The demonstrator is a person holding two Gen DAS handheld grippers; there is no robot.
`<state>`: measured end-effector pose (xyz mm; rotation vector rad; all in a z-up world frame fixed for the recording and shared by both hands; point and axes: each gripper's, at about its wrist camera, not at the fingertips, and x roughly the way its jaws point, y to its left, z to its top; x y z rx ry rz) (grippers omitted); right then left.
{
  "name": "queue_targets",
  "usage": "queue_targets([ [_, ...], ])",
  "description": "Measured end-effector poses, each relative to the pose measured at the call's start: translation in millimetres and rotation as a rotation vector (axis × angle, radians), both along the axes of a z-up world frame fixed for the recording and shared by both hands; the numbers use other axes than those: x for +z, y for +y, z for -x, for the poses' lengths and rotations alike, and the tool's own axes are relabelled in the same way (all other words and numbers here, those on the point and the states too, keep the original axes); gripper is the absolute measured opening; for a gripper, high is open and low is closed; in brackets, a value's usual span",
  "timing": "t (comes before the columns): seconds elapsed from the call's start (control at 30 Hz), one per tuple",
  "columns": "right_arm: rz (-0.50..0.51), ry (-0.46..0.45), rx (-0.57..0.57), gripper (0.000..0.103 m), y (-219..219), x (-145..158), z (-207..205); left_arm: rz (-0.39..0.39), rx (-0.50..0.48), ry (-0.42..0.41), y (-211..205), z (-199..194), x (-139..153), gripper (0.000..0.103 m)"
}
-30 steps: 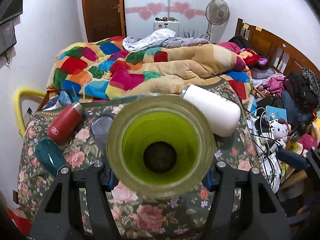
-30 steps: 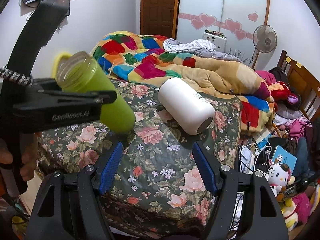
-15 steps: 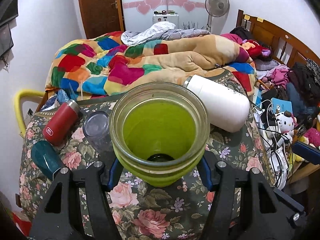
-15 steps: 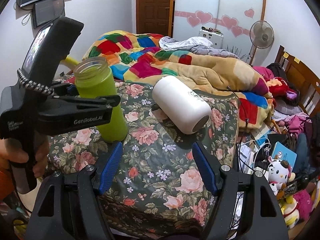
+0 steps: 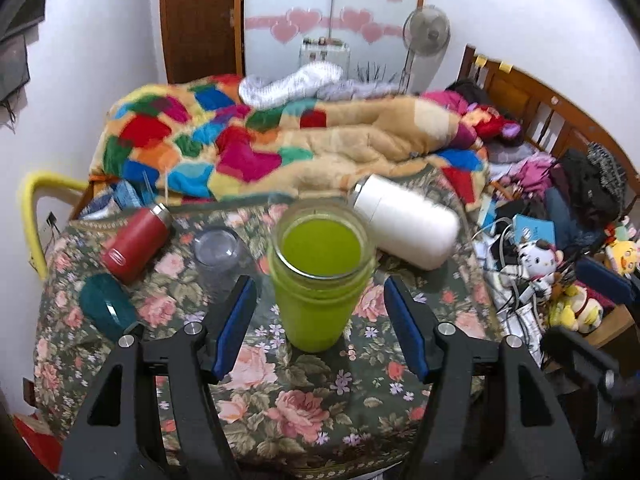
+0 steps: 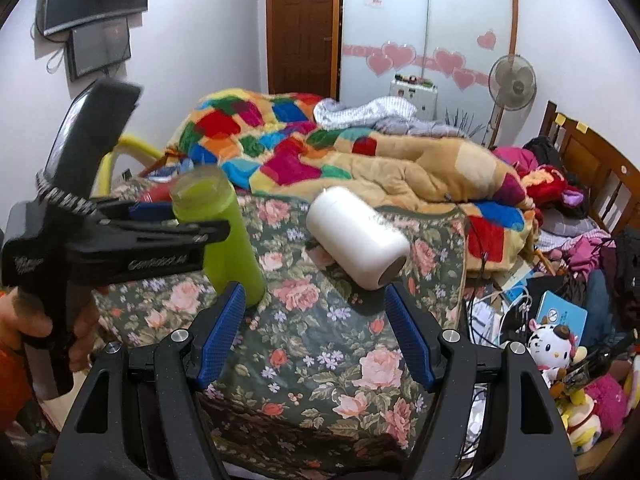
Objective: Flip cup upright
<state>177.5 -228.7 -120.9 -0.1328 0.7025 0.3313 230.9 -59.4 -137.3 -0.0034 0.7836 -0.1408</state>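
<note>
A lime green cup [image 5: 320,280] stands upright, mouth up, on the floral tablecloth [image 5: 304,400]. My left gripper [image 5: 320,320] is open, its blue pads on either side of the cup with gaps showing. In the right wrist view the green cup [image 6: 224,236] stands at the left with the left gripper's black body [image 6: 120,248] beside it. My right gripper [image 6: 316,336] is open and empty, low over the front of the table.
A white bottle [image 5: 404,226] lies on its side behind the green cup, also in the right wrist view [image 6: 356,236]. A red flask [image 5: 136,242], a clear cup [image 5: 218,258] and a teal cup [image 5: 106,306] lie at left. Bedding [image 5: 280,148] behind; clutter [image 5: 552,264] at right.
The green cup went from tilted in my left gripper's grasp to upright on the table. The left gripper has opened and pulled back slightly. The right gripper has stayed open.
</note>
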Motion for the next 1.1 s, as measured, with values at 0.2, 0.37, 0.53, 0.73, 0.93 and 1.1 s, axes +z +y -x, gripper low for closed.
queue_targets([
  [0.2, -0.073, -0.113, -0.002, 0.069, -2, 41, 30, -0.016, 0.016, -0.214, 15, 66, 60, 0.075],
  [0.37, -0.128, -0.229, 0.002, 0.069, -1, 75, 60, -0.011, 0.048, -0.363, 29, 114, 99, 0.083],
  [0.53, -0.214, -0.333, 0.015, 0.069, -2, 101, 90, 0.012, 0.087, -0.503, 38, 161, 127, 0.092],
  [0.73, -0.276, -0.43, 0.026, 0.077, -1, 116, 116, -0.002, 0.122, -0.61, 37, 200, 140, 0.102],
  [0.93, -0.277, -0.473, 0.003, 0.094, 6, 114, 127, -0.009, 0.161, -0.636, 38, 218, 137, 0.103],
  [1.1, -0.262, -0.468, -0.001, 0.099, 9, 109, 129, -0.016, 0.176, -0.638, 37, 221, 133, 0.103],
])
